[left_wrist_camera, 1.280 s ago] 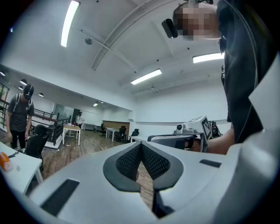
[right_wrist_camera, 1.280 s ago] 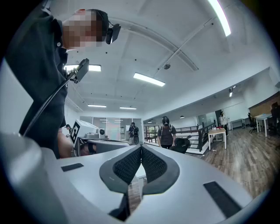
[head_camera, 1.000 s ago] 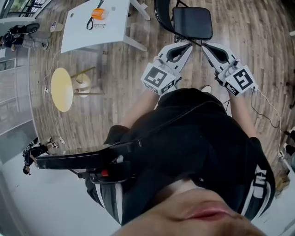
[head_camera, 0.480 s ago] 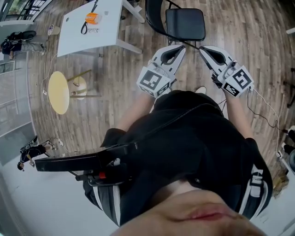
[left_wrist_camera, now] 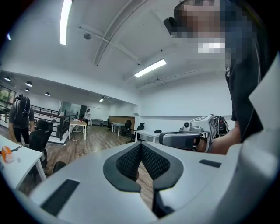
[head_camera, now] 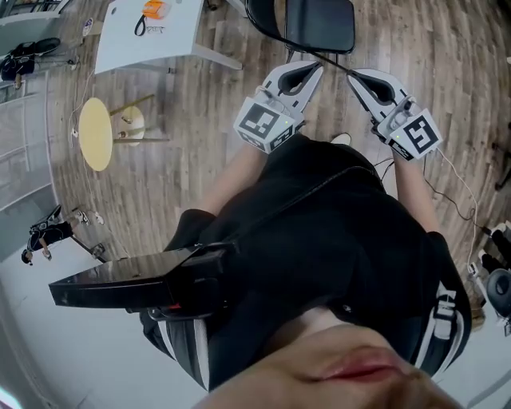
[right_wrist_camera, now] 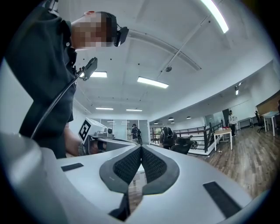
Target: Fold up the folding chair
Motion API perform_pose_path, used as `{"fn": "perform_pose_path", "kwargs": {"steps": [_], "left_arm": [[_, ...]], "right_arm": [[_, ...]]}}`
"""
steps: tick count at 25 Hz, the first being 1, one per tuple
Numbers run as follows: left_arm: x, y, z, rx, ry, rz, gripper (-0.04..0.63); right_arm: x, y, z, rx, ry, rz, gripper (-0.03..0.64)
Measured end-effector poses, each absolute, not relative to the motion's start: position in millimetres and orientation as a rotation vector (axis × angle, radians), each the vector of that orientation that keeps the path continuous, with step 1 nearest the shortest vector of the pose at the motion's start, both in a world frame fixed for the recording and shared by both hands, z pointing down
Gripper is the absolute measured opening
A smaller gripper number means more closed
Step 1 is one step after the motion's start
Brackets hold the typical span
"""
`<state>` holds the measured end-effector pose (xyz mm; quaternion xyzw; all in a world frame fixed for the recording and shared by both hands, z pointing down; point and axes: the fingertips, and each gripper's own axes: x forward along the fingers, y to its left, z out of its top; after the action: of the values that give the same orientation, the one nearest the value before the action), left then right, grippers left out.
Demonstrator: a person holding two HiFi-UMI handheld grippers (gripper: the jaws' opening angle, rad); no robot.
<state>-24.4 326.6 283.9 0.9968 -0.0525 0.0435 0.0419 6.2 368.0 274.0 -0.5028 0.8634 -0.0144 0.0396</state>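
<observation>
Left gripper (head_camera: pixel 315 67) and right gripper (head_camera: pixel 354 76) both have jaws squeezed together with nothing in them. The chair (head_camera: pixel 319 22) stands unfolded just ahead of both tips. They're probably not touching it, but that's hard to tell from above.

Lay open: bare wood floor (head_camera: pixel 200 112) left of the folding chair (head_camera: pixel 319 22) — barred straight ahead by that chair, farther left by white table (head_camera: pixel 148 44) and yellow stool (head_camera: pixel 96 133).

Upper left: white table (head_camera: pixel 164 40) carrying an orange object (head_camera: pixel 153 9). Left edge: round yellow disc (head_camera: pixel 95 133) on thin legs, possibly a stool. Wood plank floor (head_camera: pixel 200 120) throughout.
</observation>
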Motion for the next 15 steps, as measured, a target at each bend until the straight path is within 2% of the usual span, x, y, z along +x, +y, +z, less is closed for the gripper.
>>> {"fn": "perform_pose_path", "kwargs": {"steps": [6,15], "left_arm": [[-23,316,294,3.041,-0.182,0.165,0.005],[-21,240,299,3.03,-0.091,0.106,0.005]], "right_arm": [[8,355,283,-1.526,2.651,-0.083,0.009],[6,278,284,-1.609,2.651,-0.107,0.009]]}}
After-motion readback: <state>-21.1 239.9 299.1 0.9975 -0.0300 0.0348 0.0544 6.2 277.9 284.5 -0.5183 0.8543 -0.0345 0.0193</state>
